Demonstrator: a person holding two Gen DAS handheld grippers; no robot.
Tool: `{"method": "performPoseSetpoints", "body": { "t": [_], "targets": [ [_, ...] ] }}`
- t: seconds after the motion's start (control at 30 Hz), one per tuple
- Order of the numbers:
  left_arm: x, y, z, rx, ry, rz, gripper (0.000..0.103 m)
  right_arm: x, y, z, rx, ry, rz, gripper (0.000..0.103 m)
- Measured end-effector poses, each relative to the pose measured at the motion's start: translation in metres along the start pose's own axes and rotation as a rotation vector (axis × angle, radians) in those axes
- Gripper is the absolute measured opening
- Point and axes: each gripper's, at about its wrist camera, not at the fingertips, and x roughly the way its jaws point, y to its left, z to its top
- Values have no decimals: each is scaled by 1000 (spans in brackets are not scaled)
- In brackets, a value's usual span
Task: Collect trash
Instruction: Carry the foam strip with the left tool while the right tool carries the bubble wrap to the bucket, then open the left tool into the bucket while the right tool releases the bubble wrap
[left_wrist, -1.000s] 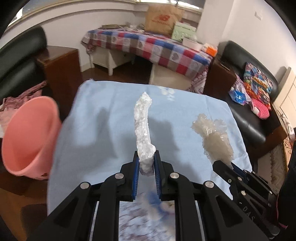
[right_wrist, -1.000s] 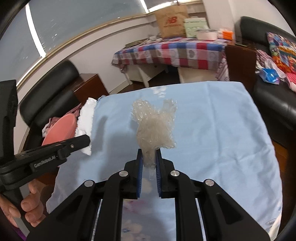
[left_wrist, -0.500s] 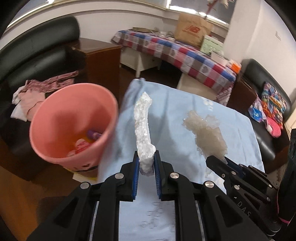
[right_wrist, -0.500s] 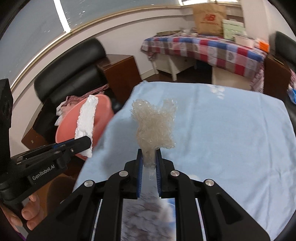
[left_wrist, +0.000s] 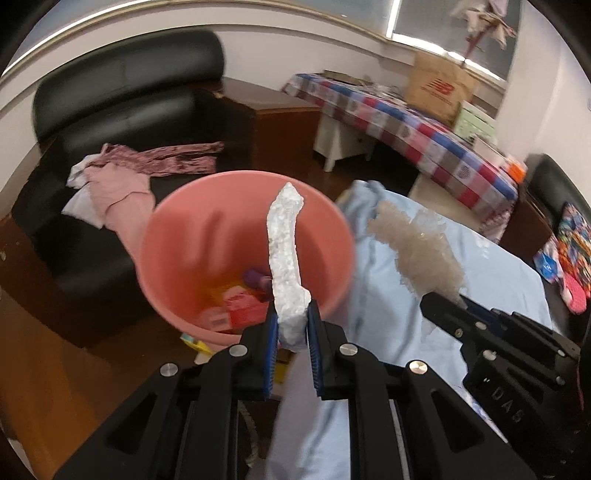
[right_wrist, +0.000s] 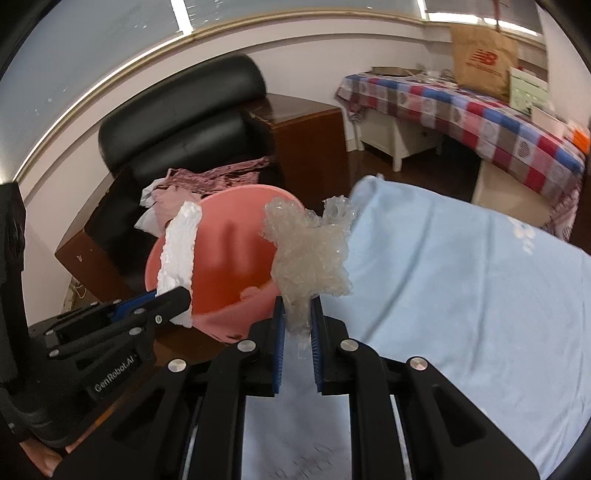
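Both grippers have swung off the blue-clothed worktop (right_wrist: 461, 295), left gripper (left_wrist: 291, 343) clenching the white foam strip (left_wrist: 282, 258) over the round pink plastic bin (left_wrist: 192, 236), right gripper (right_wrist: 297, 332) clamping crumpled clear plastic wrap (right_wrist: 310, 254) alongside, drop looks imminent.

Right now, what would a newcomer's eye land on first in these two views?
The pink bin beside the blue-covered table, some trash already at its bottom. The left tool pinches a white foam strip that stands in front of the bin's mouth. Beside it, the right tool pinches a crumpled clear plastic wad.
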Motion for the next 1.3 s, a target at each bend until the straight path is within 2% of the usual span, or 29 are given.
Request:
{"method": "performPoseSetpoints", "body": {
  "t": [0.23, 0.67, 1.3],
  "targets": [
    [15, 36, 8, -66, 12, 37, 15, 21, 28, 18, -54, 18, 28, 13],
    [34, 64, 17, -112, 31, 51, 15, 64, 60, 29, -104, 87, 43, 13],
    [55, 73, 20, -128, 52, 50, 15, 99, 71, 31, -118, 145, 13, 13]
  ]
}}
